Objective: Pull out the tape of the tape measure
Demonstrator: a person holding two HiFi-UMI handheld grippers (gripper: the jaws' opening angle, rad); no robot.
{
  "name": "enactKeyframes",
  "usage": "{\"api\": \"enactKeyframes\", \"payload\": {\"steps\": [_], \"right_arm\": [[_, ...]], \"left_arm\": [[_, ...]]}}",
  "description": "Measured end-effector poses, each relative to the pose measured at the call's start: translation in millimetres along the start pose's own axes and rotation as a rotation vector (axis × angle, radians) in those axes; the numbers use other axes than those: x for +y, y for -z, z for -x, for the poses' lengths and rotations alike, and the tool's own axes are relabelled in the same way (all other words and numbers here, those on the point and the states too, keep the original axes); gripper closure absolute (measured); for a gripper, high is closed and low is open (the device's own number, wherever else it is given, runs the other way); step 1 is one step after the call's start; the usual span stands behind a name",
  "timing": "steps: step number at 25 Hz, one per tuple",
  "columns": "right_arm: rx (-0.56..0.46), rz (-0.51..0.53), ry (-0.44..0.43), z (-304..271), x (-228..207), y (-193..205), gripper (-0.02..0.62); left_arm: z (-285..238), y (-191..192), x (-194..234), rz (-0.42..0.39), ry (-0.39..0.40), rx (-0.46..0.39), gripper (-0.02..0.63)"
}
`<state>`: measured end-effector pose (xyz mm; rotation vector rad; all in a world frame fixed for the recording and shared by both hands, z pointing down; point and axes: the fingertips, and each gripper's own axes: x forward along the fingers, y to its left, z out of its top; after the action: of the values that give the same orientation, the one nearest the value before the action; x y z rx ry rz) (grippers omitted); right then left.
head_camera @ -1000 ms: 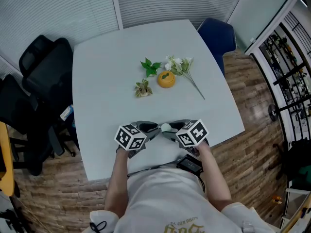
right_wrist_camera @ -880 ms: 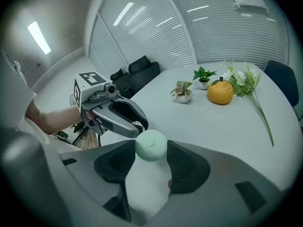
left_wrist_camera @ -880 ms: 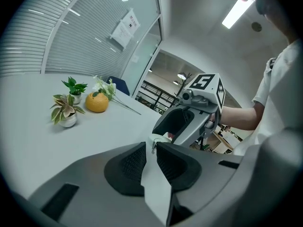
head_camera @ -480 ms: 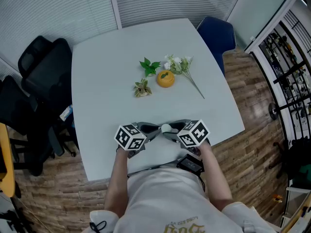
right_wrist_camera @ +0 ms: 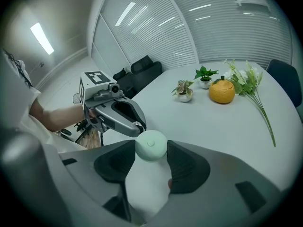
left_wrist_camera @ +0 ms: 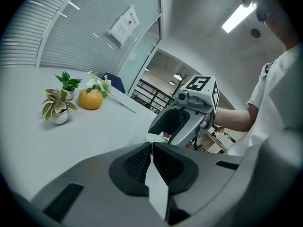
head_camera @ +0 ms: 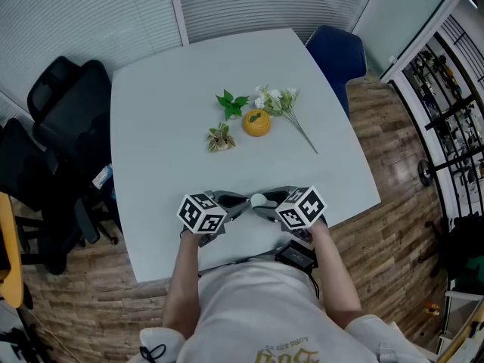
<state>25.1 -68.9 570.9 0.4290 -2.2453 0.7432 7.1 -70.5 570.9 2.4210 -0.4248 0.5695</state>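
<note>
**Tape end pinched; pull line runs sideways between the two claws**

The right gripper (head_camera: 263,205) has its jaws set wide and clamped on the round, pale green tape measure (right_wrist_camera: 150,145), pads on either side of the case. It holds the case just above the near edge of the table (head_camera: 174,112).

The left gripper (left_wrist_camera: 151,144) faces it nearly tip to tip. Its jaws have just been closing and now stand together, with a small pale tape tab (left_wrist_camera: 156,137) caught at their very tips. The grip looks thin, so I read it as a pinch rather than a deep hold.

Key relation: the case lies directly ahead of the left claw, touching or almost so. The tape's axis should therefore follow the line joining the two claws, left to right along the table's near edge. The left hand owns the free end, and drawing the hands apart along that line looks right.
</note>
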Motion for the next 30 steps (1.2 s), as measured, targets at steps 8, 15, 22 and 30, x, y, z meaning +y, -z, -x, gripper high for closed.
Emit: {"api": "enactKeyframes", "payload": {"steps": [8,15,22,30], "right_arm": [[0.008,-0.009,-0.005,0.5,-1.3,1.4,0.370],[0.021,-0.014,-0.008,0.7,-2.2,5.6,0.370],[0.027,-0.023,-0.010,1.1,-1.3,7.1,0.370],[0.037,-0.030,-0.013,-1.2,-2.3,11.1,0.370]], "left_arm": [[-1.3,2.3,1.2,0.009,0.006,0.014,0.591],[-0.9,5.2,2.7,0.014,0.005,0.021,0.592],[4.7,7.6,4.8,0.020,-0.001,0.022,0.592],[6.3,11.2,5.7,0.021,0.000,0.030,0.592]]}}
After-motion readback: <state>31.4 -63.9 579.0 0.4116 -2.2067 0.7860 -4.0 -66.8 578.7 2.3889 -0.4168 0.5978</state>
